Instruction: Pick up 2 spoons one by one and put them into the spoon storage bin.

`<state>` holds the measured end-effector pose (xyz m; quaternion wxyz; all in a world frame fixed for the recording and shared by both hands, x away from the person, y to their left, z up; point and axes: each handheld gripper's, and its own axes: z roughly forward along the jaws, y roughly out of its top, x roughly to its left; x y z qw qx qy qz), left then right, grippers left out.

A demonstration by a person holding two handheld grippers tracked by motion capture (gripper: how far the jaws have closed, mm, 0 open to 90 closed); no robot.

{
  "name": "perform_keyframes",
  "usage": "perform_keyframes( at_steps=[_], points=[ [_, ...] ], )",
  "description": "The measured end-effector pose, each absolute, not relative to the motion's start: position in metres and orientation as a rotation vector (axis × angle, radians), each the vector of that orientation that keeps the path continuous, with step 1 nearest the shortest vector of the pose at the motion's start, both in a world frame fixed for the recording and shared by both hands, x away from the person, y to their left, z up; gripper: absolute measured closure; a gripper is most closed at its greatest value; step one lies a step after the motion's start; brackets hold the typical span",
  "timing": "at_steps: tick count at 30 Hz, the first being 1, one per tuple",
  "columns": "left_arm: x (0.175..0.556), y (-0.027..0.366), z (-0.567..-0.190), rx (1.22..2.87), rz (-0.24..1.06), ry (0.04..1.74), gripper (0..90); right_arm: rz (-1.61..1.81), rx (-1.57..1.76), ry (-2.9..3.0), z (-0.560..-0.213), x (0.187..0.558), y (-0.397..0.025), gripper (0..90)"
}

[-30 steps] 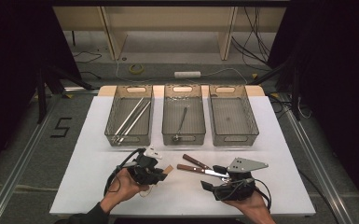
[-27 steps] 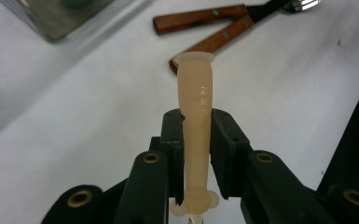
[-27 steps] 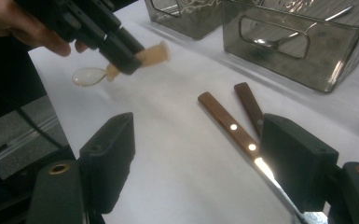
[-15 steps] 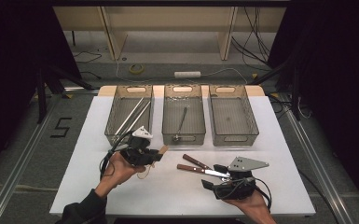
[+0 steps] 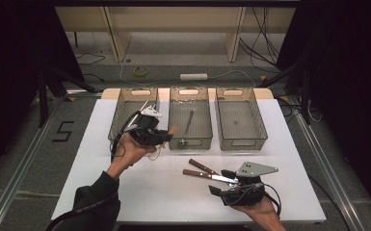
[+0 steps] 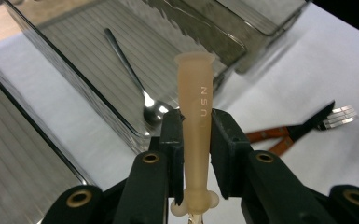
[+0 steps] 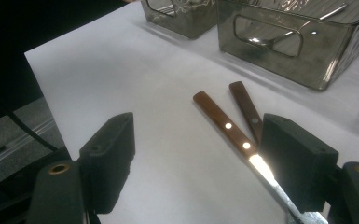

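Left tool (image 5: 166,136) is clamped on a pale tan handle (image 6: 196,116), jaws pinching it about mid-length, w/ the flared end sticking out past the tips and the knobbed end back near the tool body; what's on the far end of that piece is hidden. Ahead of and below the tool sits the middle bin (image 5: 189,141), a spoon (image 6: 130,77) lying inside it, bowl toward the near wall; left bin (image 5: 117,125) is beside the tool on its other side. Risk, as I judge it: grip is narrow on a smooth tapered handle, so it could pivot or slide in the jaws if the hand tips fast, and it may clip the bin's near wall on the way over the rim, then drop on the table (image 5: 139,192) instead of inside. Right tool (image 5: 225,182) has its jaws apart, gripping nothing; two brown-handled knives (image 7: 231,128) lie just ahead of it, the nearer blade running under toward one jaw. Closing off-centre there could skid the blade sideways.
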<state>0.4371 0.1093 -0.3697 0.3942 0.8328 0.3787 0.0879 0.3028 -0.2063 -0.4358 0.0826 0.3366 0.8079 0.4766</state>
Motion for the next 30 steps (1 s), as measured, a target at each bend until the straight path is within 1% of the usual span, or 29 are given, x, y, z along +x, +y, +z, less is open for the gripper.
perform_keyframes(
  at_steps=[3,6,13,15,21,30],
  points=[
    [0.448,0.110,-0.365,2.080,0.223,0.979,75.2,1.425,1.004,2.413,-0.436,0.303,-0.207,28.0],
    [0.457,0.108,-0.363,2.078,0.245,0.988,75.2,1.429,1.007,2.408,-0.436,0.304,-0.207,28.0],
    [0.479,0.100,-0.359,2.051,0.249,1.014,75.1,1.431,1.005,2.413,-0.436,0.304,-0.207,28.0],
    [0.483,0.095,-0.357,2.029,0.238,1.019,75.1,1.435,1.004,2.410,-0.436,0.304,-0.207,28.0],
    [0.493,0.083,-0.354,2.039,0.249,1.023,75.1,1.440,1.009,2.410,-0.436,0.304,-0.208,28.0],
    [0.507,0.072,-0.360,2.025,0.258,1.047,75.1,1.438,1.007,2.411,-0.436,0.304,-0.208,28.0]
  ],
)
